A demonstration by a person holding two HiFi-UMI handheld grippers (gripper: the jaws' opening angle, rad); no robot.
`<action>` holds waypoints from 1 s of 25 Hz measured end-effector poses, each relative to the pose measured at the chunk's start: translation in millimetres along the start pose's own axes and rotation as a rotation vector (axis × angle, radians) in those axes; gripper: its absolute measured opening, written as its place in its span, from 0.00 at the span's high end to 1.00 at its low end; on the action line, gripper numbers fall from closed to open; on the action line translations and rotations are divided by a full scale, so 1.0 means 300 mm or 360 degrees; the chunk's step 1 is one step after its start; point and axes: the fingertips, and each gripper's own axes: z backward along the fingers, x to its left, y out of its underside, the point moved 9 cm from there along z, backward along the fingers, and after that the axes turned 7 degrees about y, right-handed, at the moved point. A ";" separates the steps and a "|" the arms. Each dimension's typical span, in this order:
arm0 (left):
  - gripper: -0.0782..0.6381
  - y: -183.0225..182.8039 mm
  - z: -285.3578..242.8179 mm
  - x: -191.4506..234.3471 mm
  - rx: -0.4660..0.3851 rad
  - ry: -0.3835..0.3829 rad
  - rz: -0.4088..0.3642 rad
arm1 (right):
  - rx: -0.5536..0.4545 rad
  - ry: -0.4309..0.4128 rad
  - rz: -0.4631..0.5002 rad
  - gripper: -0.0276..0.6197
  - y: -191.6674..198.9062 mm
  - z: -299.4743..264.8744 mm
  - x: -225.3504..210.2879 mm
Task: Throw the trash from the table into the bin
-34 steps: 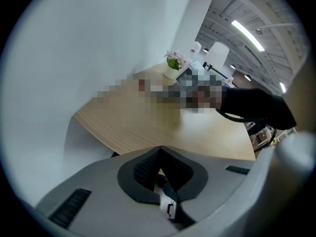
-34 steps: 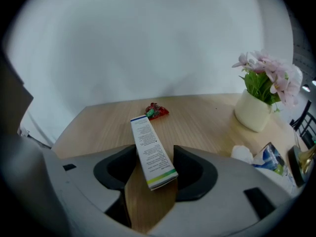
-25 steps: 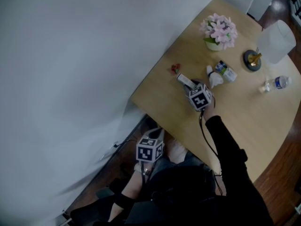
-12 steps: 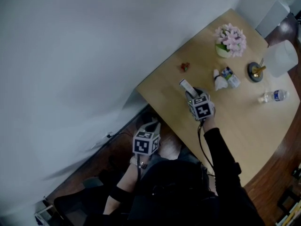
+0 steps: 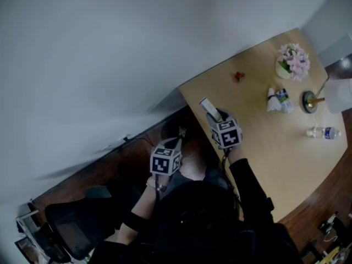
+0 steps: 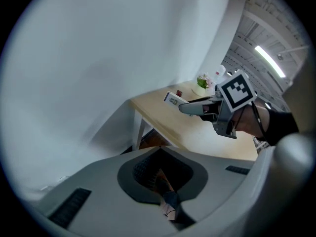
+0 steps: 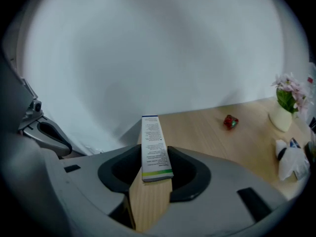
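Observation:
My right gripper (image 5: pixel 220 120) is shut on a narrow white printed box (image 5: pixel 207 108) and holds it up over the wooden table's (image 5: pixel 264 147) left corner. In the right gripper view the box (image 7: pixel 155 149) stands between the jaws of the right gripper (image 7: pixel 153 181). Left on the table are a small red wrapper (image 5: pixel 239 76), a crumpled white tissue (image 5: pixel 271 99), a small carton (image 5: pixel 284 99) and a plastic bottle (image 5: pixel 322 132). My left gripper (image 5: pixel 177 136) hangs beside the table over the dark floor, jaws together, holding nothing. No bin is in view.
A vase of pink flowers (image 5: pixel 292 61) and a lamp with a brass base (image 5: pixel 311 101) stand at the table's far end. A black office chair (image 5: pixel 77 224) is on the floor at the lower left. A white wall (image 5: pixel 110 48) runs along the table's left side.
The right gripper has carried the box from the table's middle back to its left corner. The left gripper has shifted along beside the table. The head view has swung left.

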 end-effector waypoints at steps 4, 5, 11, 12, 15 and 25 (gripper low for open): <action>0.88 0.056 0.058 0.087 -0.0040 -0.0071 0.0101 | 0.0026 -0.0115 0.0061 0.69 -0.003 -0.047 0.149; 0.88 0.070 0.072 0.109 -0.0050 -0.0089 0.0127 | 0.0036 -0.0147 0.0077 0.69 -0.004 -0.058 0.189; 0.88 0.175 0.151 0.231 -0.0096 -0.0194 0.0304 | 0.0133 -0.0342 0.0238 0.69 0.030 -0.139 0.441; 0.88 0.191 0.161 0.251 -0.0102 -0.0207 0.0330 | 0.0154 -0.0362 0.0262 0.69 0.039 -0.153 0.476; 0.88 0.240 0.183 0.304 -0.0110 -0.0238 0.0393 | 0.0226 -0.0416 0.0302 0.69 0.070 -0.193 0.562; 0.88 0.391 0.114 0.426 -0.0091 -0.0233 0.0480 | 0.0381 -0.0394 0.0339 0.69 0.229 -0.405 0.656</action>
